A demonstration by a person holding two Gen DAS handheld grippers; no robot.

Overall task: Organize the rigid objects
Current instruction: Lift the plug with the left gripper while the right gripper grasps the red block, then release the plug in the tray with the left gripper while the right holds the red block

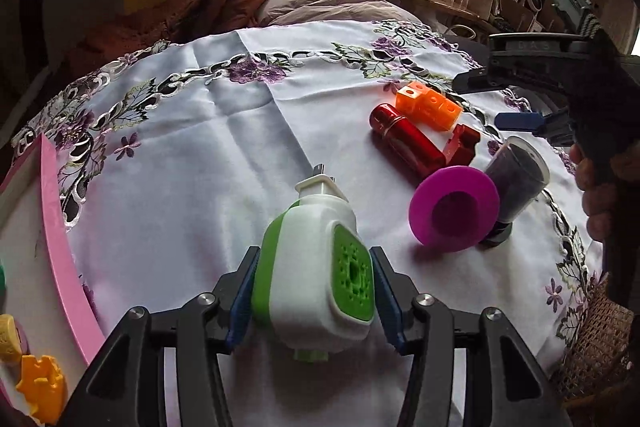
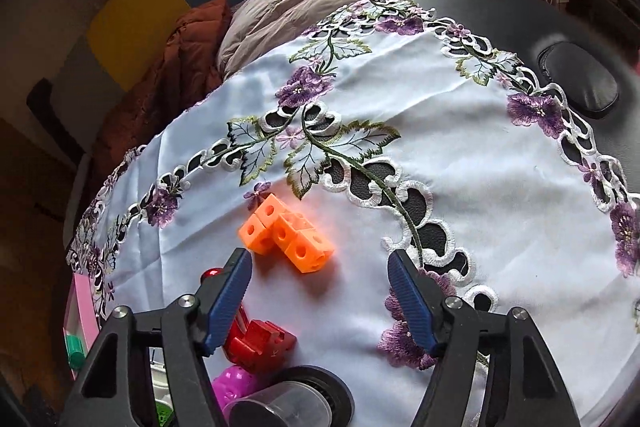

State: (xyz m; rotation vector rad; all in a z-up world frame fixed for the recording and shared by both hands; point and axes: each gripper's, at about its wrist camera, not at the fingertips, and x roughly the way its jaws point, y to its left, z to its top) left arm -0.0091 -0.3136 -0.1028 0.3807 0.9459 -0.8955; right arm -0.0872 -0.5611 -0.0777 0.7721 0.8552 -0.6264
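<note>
My left gripper is shut on a white and green plug-in device, just above the white embroidered tablecloth. To its right lie a red cylinder, an orange block piece, a red block, a magenta disc and a clear jar of dark grains. My right gripper is open and empty, hovering over the cloth just in front of the orange block piece. The red block lies under its left finger.
A pink-rimmed white tray at the left edge holds yellow pieces. The right gripper shows at the right of the left wrist view. Bedding and a chair lie beyond the table. A wicker edge is at lower right.
</note>
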